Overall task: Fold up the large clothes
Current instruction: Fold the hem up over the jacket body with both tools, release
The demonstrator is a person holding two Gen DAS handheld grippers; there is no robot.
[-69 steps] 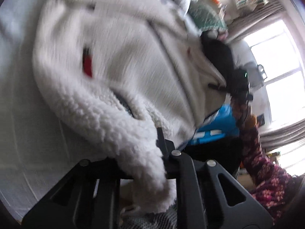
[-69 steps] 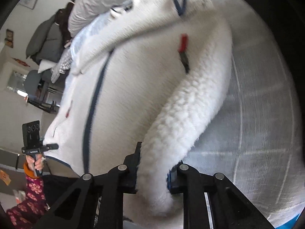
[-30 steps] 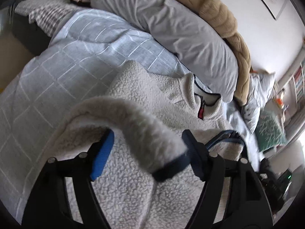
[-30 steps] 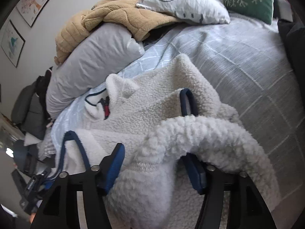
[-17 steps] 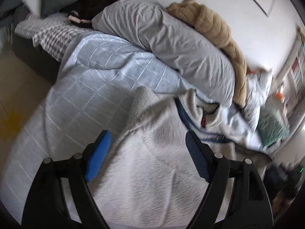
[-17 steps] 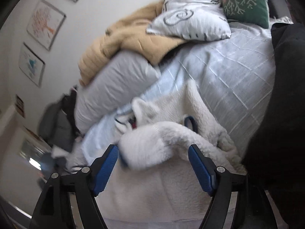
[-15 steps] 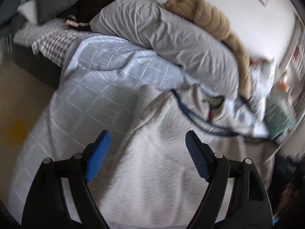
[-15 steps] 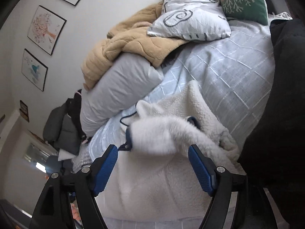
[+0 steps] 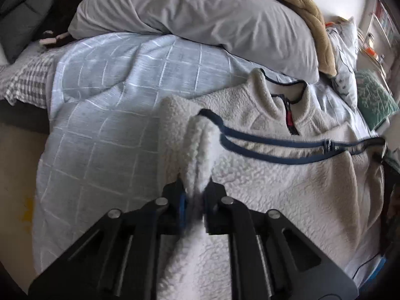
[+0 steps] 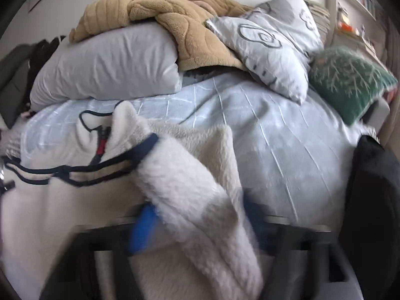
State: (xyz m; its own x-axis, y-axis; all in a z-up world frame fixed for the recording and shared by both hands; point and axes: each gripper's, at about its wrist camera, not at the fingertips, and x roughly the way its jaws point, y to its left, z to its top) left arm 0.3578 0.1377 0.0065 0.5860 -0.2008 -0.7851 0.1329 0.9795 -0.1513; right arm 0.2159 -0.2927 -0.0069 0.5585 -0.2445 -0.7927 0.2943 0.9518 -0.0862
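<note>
A white fleece jacket (image 9: 287, 180) with navy trim and a red zip pull lies on the pale blue checked bed cover (image 9: 105, 115), its hem folded up across the chest below the collar. My left gripper (image 9: 195, 195) is shut on a fold of the jacket's left side edge. In the right wrist view the jacket (image 10: 190, 200) is blurred; my right gripper (image 10: 197, 225) has its blue pads on either side of a thick fleece fold, and the blur hides how far they are closed.
A grey pillow (image 9: 200, 17) and a tan blanket (image 10: 160, 17) are piled at the head of the bed. A patterned white cushion (image 10: 270, 45) and a green cushion (image 10: 350, 80) lie at the right. A dark object (image 10: 370, 200) stands at the bed's right side.
Both grippers let go of the sleeves and backed off open. The left has now closed on the jacket's left edge, and the right has come down around a fold on the right side.
</note>
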